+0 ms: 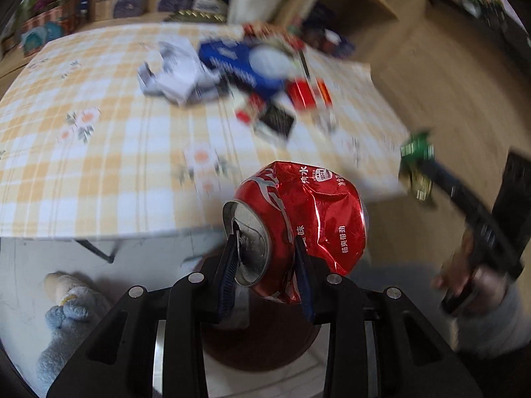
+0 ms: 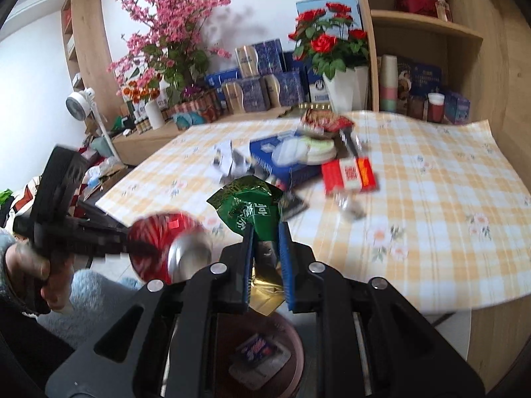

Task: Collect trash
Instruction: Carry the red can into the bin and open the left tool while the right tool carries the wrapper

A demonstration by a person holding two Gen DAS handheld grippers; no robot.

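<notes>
Red and crumpled, the soda can (image 1: 298, 229) sits clamped between the jaws of the left gripper (image 1: 267, 242), its silver top turned toward the left jaw and its dented body bulging out past the right one. Below these jaws, off the edge of the counter (image 1: 99, 165), stands a dark round bin (image 1: 262, 341).

The right gripper (image 2: 265, 232) has its jaws narrowed onto a green foil wrapper (image 2: 252, 210), which fans out above and beyond the fingertips; a gold fold of it hangs down between them. Under these jaws the same bin (image 2: 295, 341) holds a blue and white packet (image 2: 257, 353).

Ahead of both pairs of jaws, on the checked cloth of the counter, more litter lies in a loose cluster: a blue box (image 2: 282, 162) with a white lid (image 2: 288, 152) on it, a red carton (image 2: 348, 174) just right of that, and crumpled white paper (image 2: 229, 161) to the left.
</notes>
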